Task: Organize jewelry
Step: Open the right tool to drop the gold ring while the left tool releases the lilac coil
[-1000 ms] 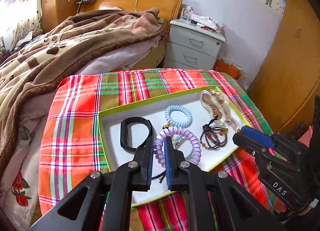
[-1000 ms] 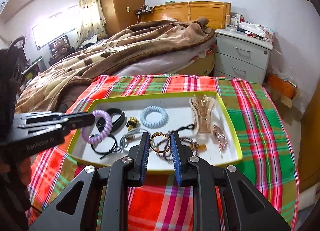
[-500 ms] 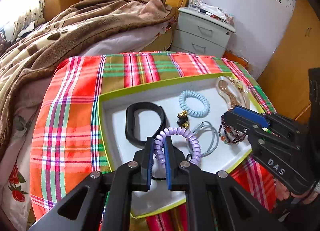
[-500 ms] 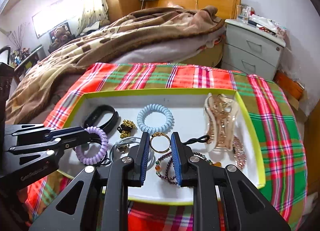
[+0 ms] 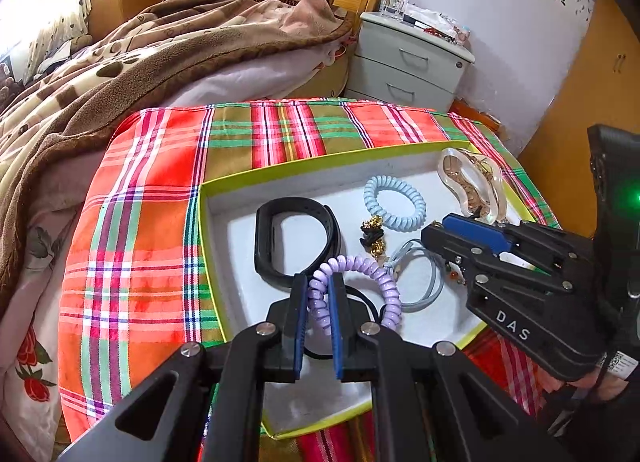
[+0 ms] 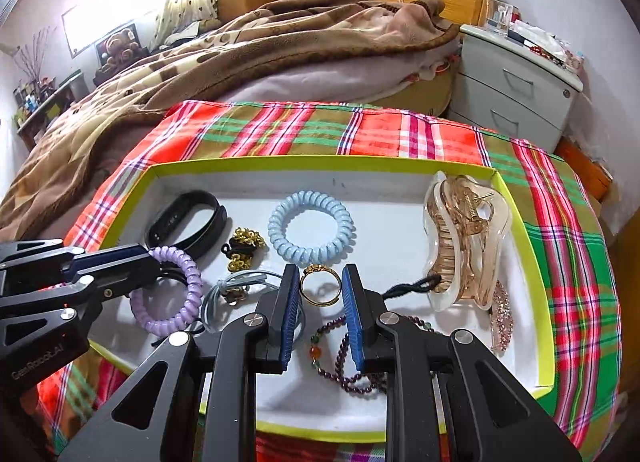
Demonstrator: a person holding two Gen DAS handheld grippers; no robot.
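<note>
A white tray with a lime rim (image 6: 320,160) (image 5: 320,166) lies on a plaid cloth and holds jewelry. My left gripper (image 5: 318,282) is shut on a purple spiral hair tie (image 5: 384,278) (image 6: 176,290) low over the tray's left part. My right gripper (image 6: 321,278) has its jaws apart on either side of a gold ring (image 6: 320,288), which lies on the tray floor. A blue spiral tie (image 6: 311,228), a black band (image 6: 184,224), a gold-and-black charm (image 6: 242,248), a grey cord (image 6: 236,290), a bead bracelet (image 6: 344,350) and a clear hair claw (image 6: 466,246) lie around.
A bed with a brown blanket (image 6: 240,54) lies behind the table. A grey nightstand (image 6: 516,86) stands at the back right. A wooden wardrobe (image 5: 592,102) is on the right. The plaid cloth (image 5: 136,246) is bare left of the tray.
Both grippers have come lower and closer to the tray. The right gripper's jaws have widened around the gold ring. The left keeps hold of the purple tie.
</note>
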